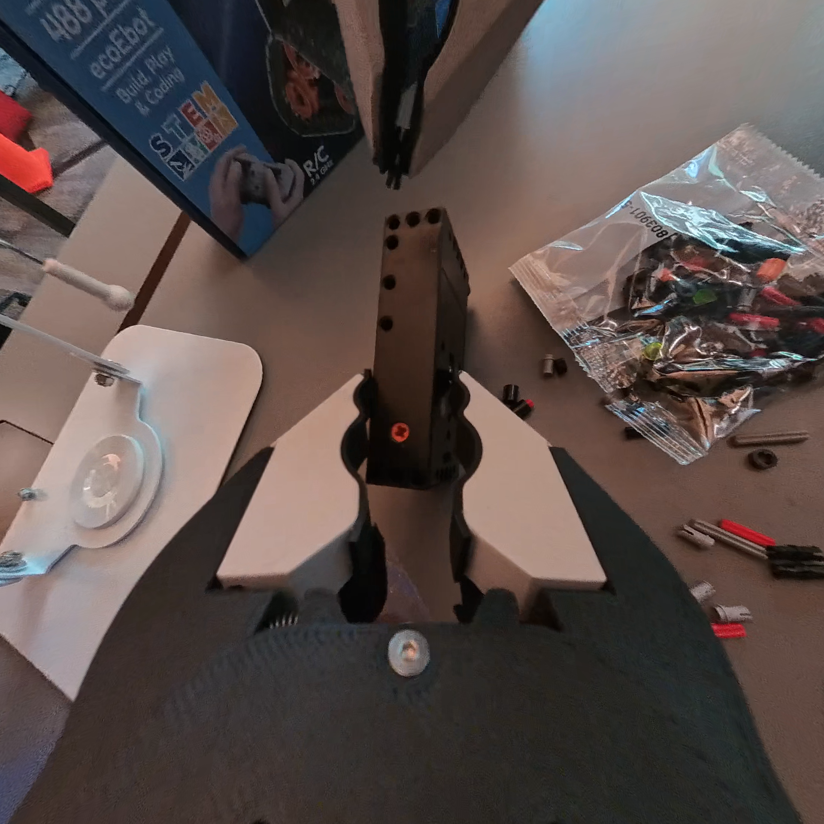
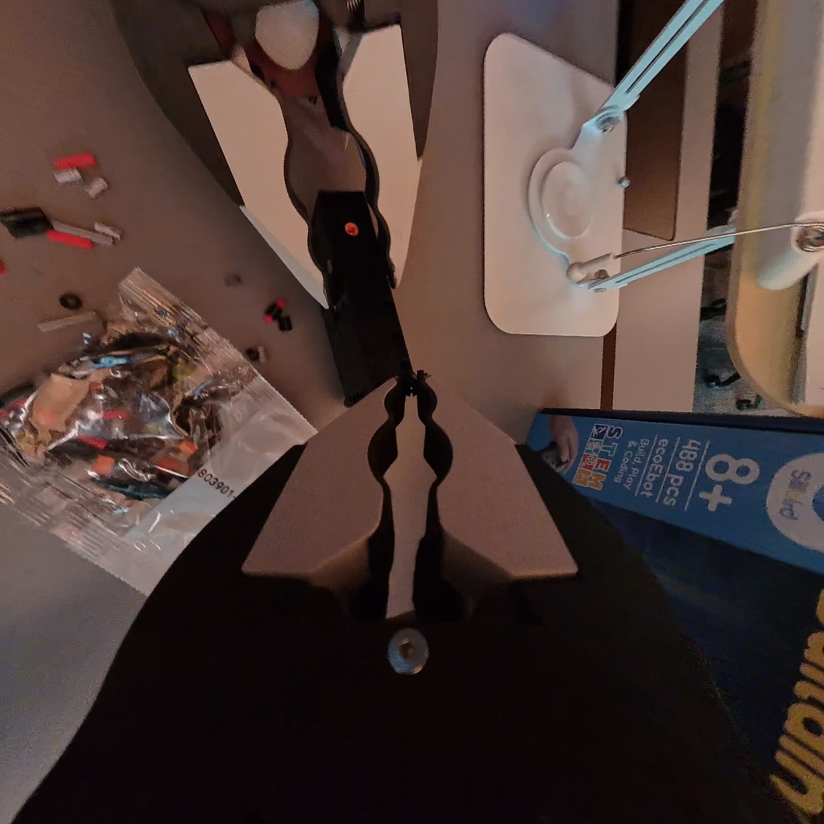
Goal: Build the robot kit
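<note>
We see the left gripper (image 1: 412,392) clamping a black holed block (image 1: 417,356) mid-frame; the right gripper (image 2: 414,392) pinches a tiny black peg (image 2: 414,382) at the block's end.

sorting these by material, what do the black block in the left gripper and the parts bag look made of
Black block: seems hard moulded plastic, matte, with clean round holes along its edges. Parts bag: thin clear plastic film, glossy, crinkled with bright glints and a serrated edge.

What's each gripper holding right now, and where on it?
Left gripper clamps the black holed block by its near end, beside the orange pin. Right gripper pinches a tiny black piece at its fingertips.
</note>
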{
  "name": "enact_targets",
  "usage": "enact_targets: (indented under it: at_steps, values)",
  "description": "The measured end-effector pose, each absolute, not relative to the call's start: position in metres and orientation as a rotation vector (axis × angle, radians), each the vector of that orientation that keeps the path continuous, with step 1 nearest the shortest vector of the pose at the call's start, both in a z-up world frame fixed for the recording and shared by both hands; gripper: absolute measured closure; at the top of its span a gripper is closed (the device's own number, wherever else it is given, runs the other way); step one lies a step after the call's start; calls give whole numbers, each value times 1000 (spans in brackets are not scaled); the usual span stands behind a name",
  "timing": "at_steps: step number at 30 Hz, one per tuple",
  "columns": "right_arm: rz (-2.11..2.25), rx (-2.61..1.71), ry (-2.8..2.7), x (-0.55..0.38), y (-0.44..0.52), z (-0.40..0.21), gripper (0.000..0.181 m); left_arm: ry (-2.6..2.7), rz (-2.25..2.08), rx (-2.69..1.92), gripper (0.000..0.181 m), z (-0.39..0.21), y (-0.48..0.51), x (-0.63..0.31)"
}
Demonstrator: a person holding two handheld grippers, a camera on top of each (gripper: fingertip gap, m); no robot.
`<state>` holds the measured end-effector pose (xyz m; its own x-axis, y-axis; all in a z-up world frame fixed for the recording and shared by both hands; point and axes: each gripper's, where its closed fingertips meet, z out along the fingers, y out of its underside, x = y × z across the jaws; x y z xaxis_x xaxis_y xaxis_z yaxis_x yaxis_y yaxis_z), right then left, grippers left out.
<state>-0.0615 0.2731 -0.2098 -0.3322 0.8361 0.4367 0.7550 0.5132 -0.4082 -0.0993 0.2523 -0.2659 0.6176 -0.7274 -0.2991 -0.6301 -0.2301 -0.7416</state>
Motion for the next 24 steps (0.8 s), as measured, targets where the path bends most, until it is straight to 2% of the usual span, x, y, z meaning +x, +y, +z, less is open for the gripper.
enact_targets:
  at_steps: [7, 24]
  values:
    - [83, -1272, -2295, -63, 278, -226, 179, 1083, -135, -1913, 155, -264, 253, -95]
    - [-102, -1209, -2477, -61, 277, -230, 179, 1073, -134, -1891, 156, -259, 255, -88]
